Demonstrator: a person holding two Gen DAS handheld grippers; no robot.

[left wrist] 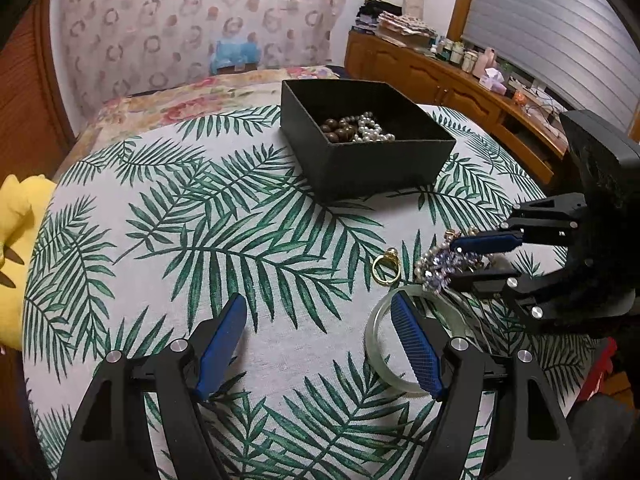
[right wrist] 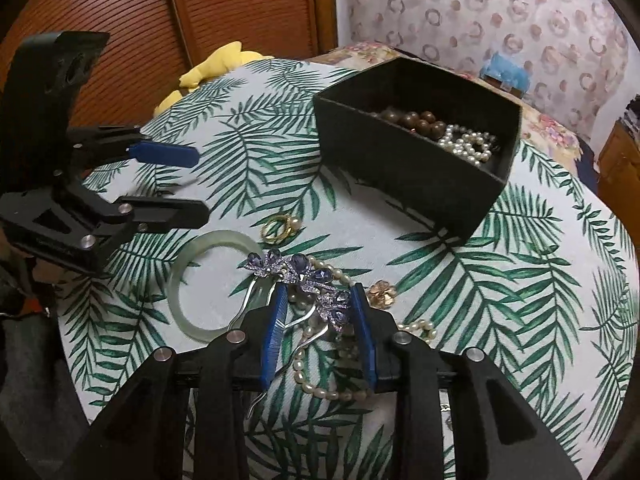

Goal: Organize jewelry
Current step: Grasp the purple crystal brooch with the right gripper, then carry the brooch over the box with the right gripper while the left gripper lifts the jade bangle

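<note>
A black box [left wrist: 384, 160] [right wrist: 404, 168] on the leaf-print table holds brown beads [right wrist: 412, 118] and a pearl strand [right wrist: 470, 142]. A purple crystal hairpin [right wrist: 304, 276] [left wrist: 452, 264] lies between the fingers of my right gripper [right wrist: 320, 292] [left wrist: 454, 264], which straddles it with jaws still apart. Under it lie a pearl necklace [right wrist: 320, 384] and a small gold flower piece [right wrist: 382, 292]. A pale green bangle [right wrist: 192, 276] [left wrist: 374, 340] and a gold pearl ring [right wrist: 280, 228] [left wrist: 386, 266] lie to the left. My left gripper [left wrist: 320, 312] [right wrist: 202, 184] is open and empty beside the bangle.
A yellow soft toy [left wrist: 18, 240] [right wrist: 216, 68] sits at the table's far-left edge. A floral cloth [left wrist: 192, 96] lies behind the box. A wooden sideboard [left wrist: 460, 84] with clutter stands at the right. Wooden slatted doors [right wrist: 160, 20] stand behind the table.
</note>
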